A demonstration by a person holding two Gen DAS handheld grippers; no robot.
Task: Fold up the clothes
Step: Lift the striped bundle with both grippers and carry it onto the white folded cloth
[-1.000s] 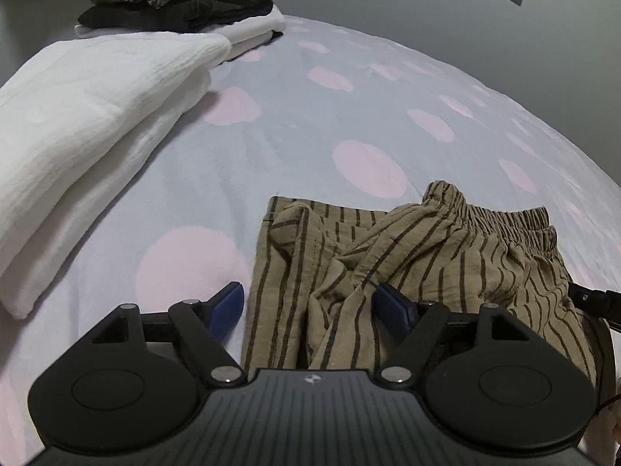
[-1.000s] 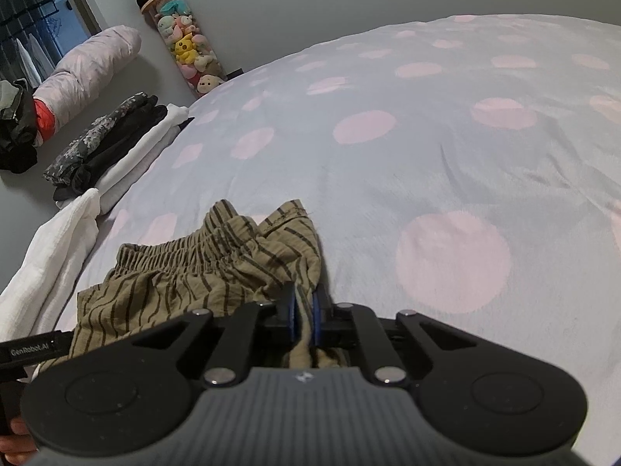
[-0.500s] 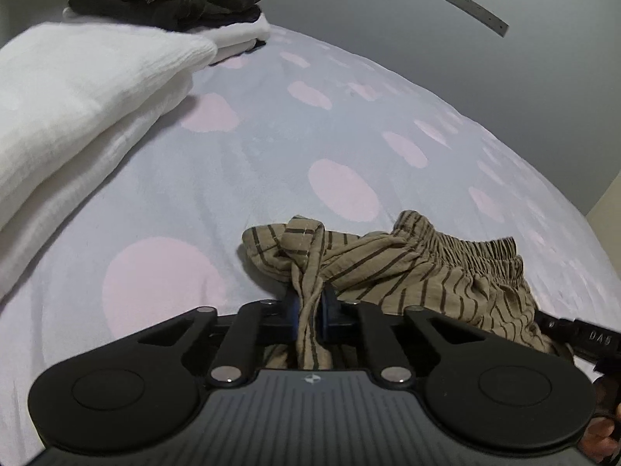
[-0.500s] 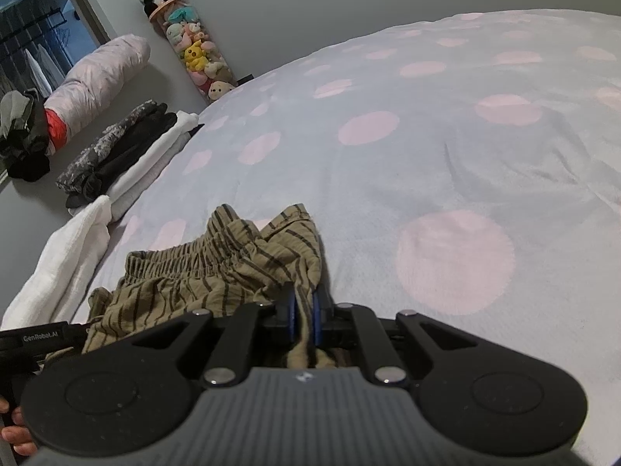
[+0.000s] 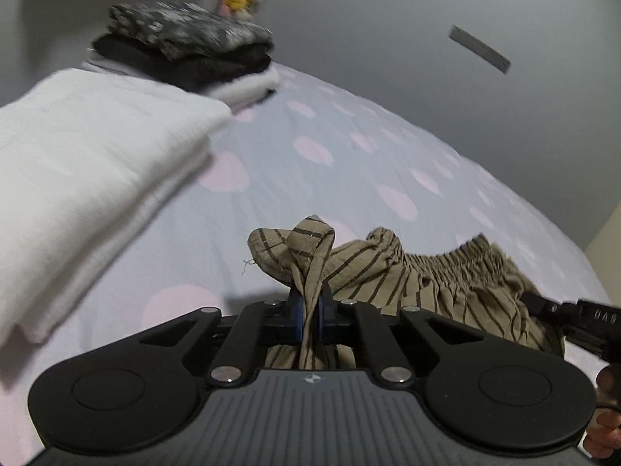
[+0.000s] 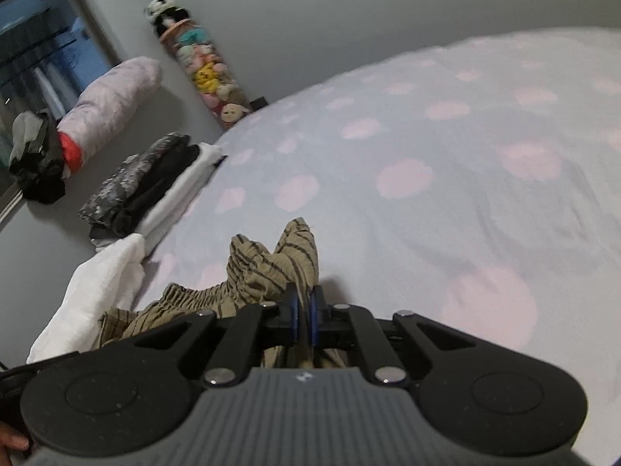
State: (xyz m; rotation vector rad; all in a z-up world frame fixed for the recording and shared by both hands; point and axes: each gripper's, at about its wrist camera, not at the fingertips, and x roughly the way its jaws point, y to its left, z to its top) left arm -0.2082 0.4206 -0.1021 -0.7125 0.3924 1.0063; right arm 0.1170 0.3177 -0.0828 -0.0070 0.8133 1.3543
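Tan shorts with dark stripes and an elastic waistband [image 5: 427,272] hang bunched between both grippers, lifted off the bed. My left gripper [image 5: 310,310] is shut on one gathered corner, and a fold of cloth sticks up above its blue pads. In the right wrist view my right gripper [image 6: 304,310] is shut on another corner of the shorts [image 6: 271,268]. The right gripper's black body [image 5: 574,318] shows at the right edge of the left wrist view, with a hand below it. The lower part of the shorts is hidden under the gripper bodies.
The bed cover [image 5: 349,178] is pale lilac with pink dots. A folded white cloth [image 5: 97,163] lies to the left, with a stack of folded dark and white clothes [image 5: 186,50] behind it. A column of plush toys [image 6: 205,73] and a rolled quilt [image 6: 112,97] stand by the wall.
The left gripper went from wide open over the flat shorts to shut on a corner. Both grippers then rose, lifting and bunching the shorts off the bed.
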